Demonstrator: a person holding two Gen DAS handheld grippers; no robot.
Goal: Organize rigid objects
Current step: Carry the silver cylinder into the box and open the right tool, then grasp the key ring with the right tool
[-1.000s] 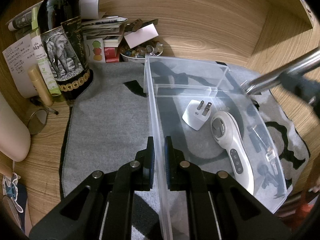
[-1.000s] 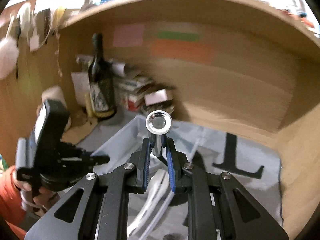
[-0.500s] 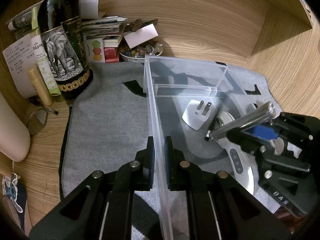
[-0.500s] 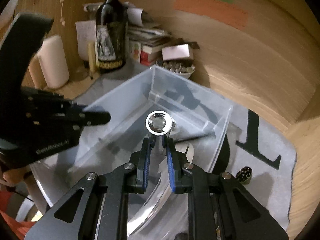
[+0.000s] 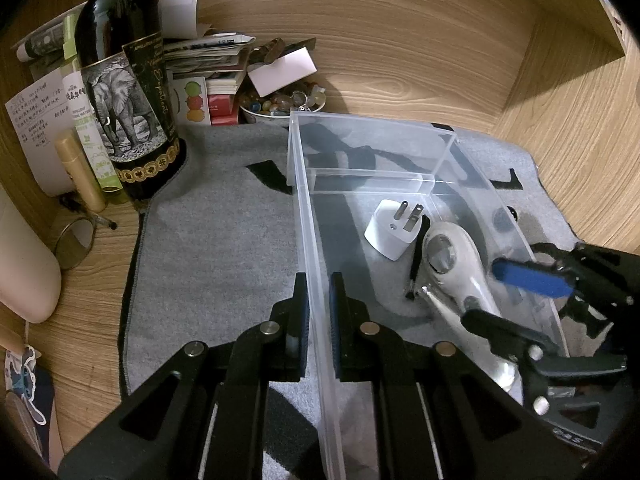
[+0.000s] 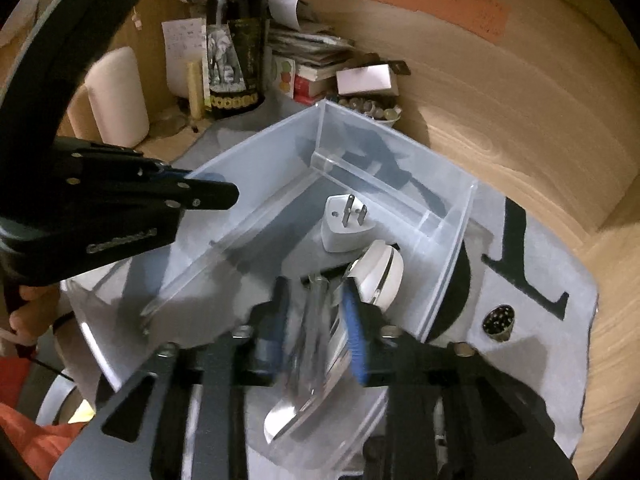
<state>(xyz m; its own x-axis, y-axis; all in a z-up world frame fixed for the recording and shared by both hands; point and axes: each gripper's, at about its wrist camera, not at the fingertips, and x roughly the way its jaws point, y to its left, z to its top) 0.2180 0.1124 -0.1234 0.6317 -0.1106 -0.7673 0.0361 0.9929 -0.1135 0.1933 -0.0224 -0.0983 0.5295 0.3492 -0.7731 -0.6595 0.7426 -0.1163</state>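
Left gripper [image 5: 318, 300] clamped on the near wall of the clear plastic bin [image 5: 308, 216], one pad each side. Right gripper [image 6: 316, 312] jaws opening inside the bin; metal cylinder [image 6: 312, 320] sits blurred between them, pads look clear of it. White plug adapter [image 6: 344, 224] just ahead of its fingertips, white handheld device [image 6: 380, 276] right beside them, both on the bin floor.
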